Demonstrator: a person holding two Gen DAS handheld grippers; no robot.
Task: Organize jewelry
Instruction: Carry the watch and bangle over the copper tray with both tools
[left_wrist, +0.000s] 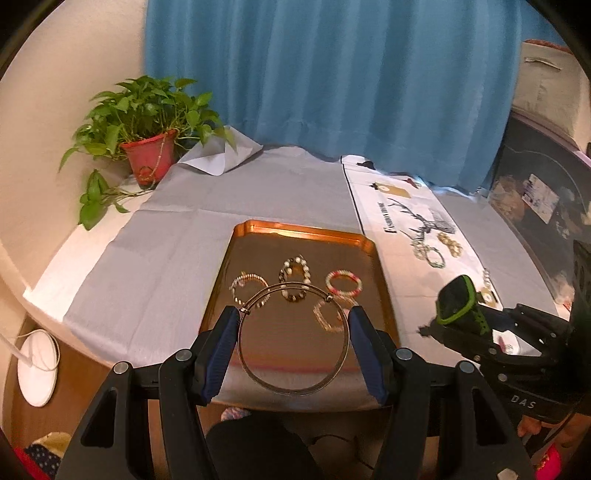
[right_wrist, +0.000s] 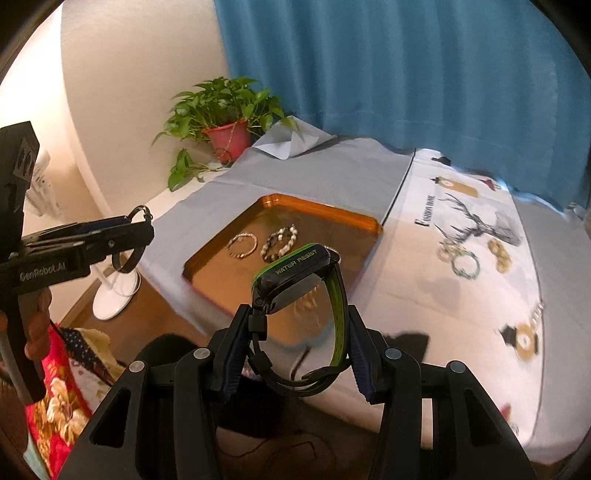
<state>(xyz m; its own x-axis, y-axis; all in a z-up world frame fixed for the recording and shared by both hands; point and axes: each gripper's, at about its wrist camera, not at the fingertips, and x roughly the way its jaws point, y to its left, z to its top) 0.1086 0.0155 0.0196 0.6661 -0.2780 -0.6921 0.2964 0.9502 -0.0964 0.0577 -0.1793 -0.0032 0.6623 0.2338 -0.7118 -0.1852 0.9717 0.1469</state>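
The left gripper (left_wrist: 293, 343) held a thin, round metal bangle (left_wrist: 293, 338) between its ribbed blue pads, the jaws about half spread and pressed against the hoop's two sides, with a small clasp showing at each upper corner of the ring. The right gripper (right_wrist: 295, 354) was likewise half spread and clamped on a black sports watch (right_wrist: 295, 277) with a lime-green lining to its rubbery strap and "WATER RESIST" printed on the case edge. Both hung above the near edge of a shallow, glossy copper-coloured tray (left_wrist: 306, 230) with rounded corners, which lay on a smooth grey cloth (left_wrist: 166, 258) marked by fold creases. In the tray lay four bracelets: a slim beaded one (left_wrist: 248, 285), a chunky pearl-and-dark bead one (left_wrist: 294, 275), a pink woven bangle (left_wrist: 343, 282) and a pale gold link one (left_wrist: 328, 314), the last partly behind the held bangle. Just to the right of the tray a white printed runner (right_wrist: 472, 295) with a stag drawing carried more beaded bracelets (right_wrist: 465, 260), blurred and small. A leafy pothos in a red plastic pot (left_wrist: 147, 155) stood at the table's far left corner before a pleated blue curtain (left_wrist: 332, 74), and a white fan base (left_wrist: 37, 369) sat on the floor.
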